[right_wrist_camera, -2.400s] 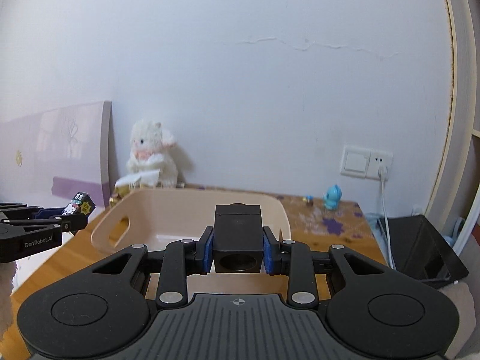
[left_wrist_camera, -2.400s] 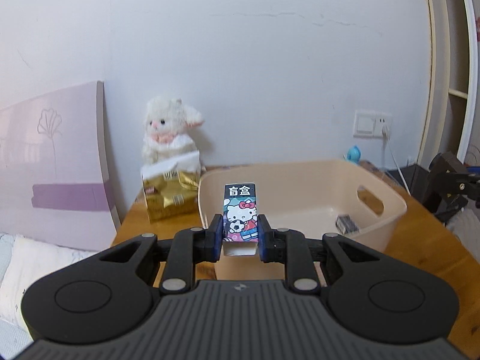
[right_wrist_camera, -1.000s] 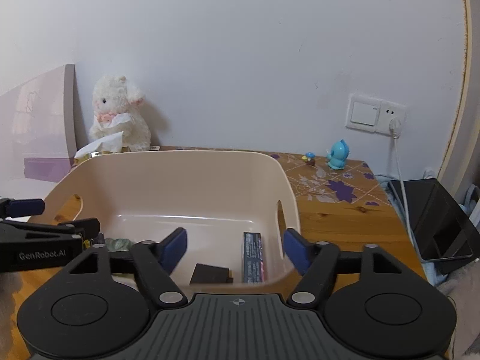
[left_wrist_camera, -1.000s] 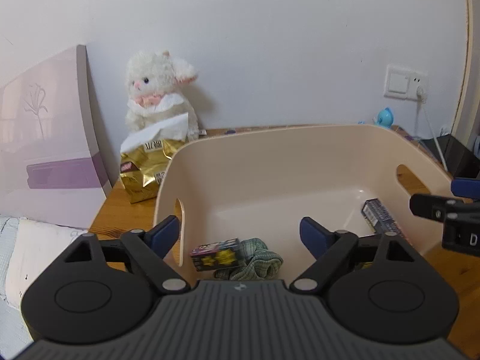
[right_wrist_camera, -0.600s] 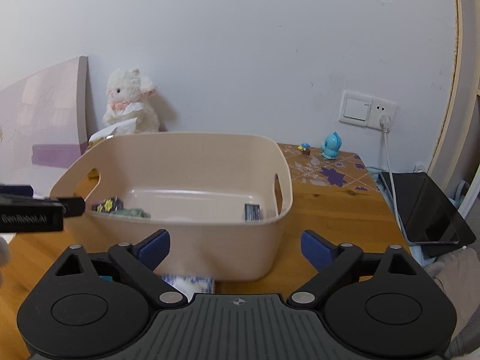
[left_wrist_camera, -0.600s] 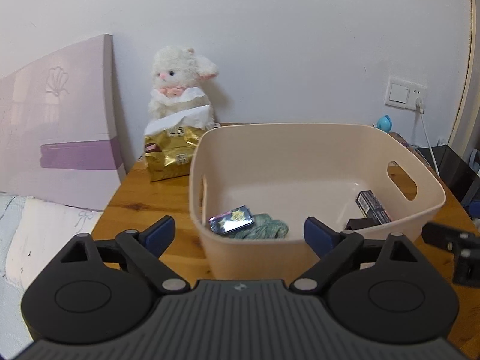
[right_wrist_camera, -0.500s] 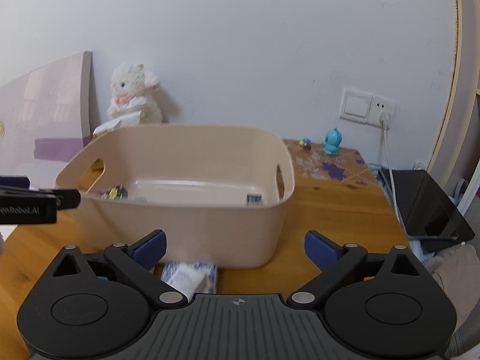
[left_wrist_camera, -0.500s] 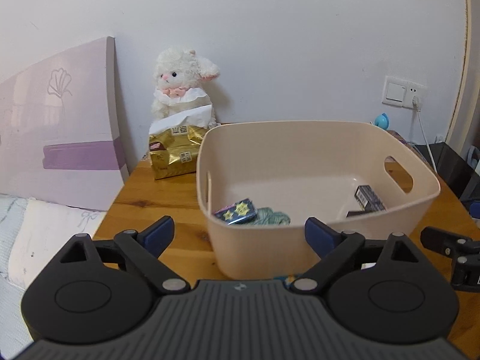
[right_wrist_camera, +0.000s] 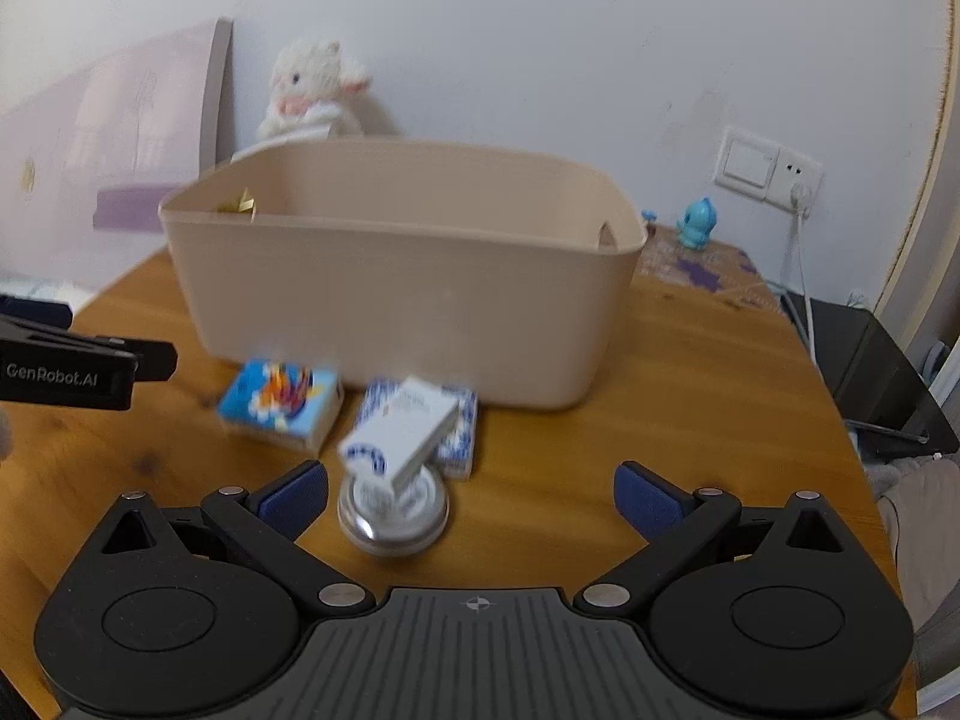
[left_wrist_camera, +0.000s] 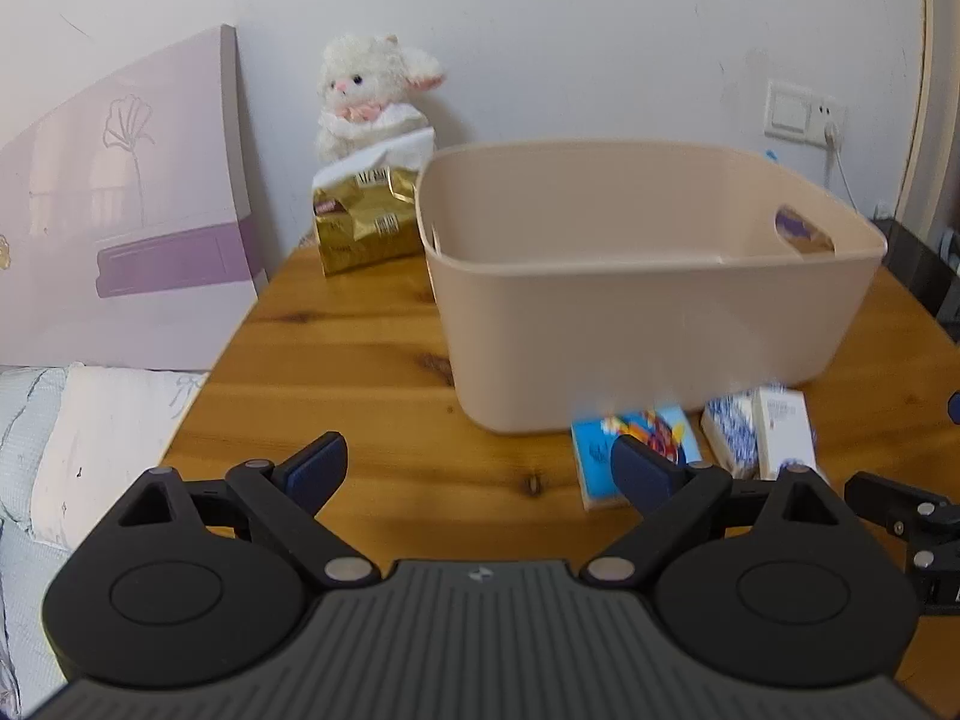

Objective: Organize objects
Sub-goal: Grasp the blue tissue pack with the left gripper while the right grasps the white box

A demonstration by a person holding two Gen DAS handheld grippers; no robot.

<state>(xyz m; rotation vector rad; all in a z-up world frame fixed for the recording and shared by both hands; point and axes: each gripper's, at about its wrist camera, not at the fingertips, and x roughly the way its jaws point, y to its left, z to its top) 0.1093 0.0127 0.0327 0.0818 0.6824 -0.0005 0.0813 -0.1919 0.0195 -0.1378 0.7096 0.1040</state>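
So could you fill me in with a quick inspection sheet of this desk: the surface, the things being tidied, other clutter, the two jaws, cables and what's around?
Surface: wooden table, bare in front of the right jaws.
Job's things: beige bin; in front of it a colourful blue packet, a white box lying tilted across a blue-patterned packet and a round tin.
Clutter: gold bag, plush lamb, blue figurine.
Grippers: left gripper open, nothing between its jaws; right gripper opening, its jaws empty, the tin just ahead of them.
Cables: white cord from the wall socket.
Surroundings: white wall, pink board, bedding.
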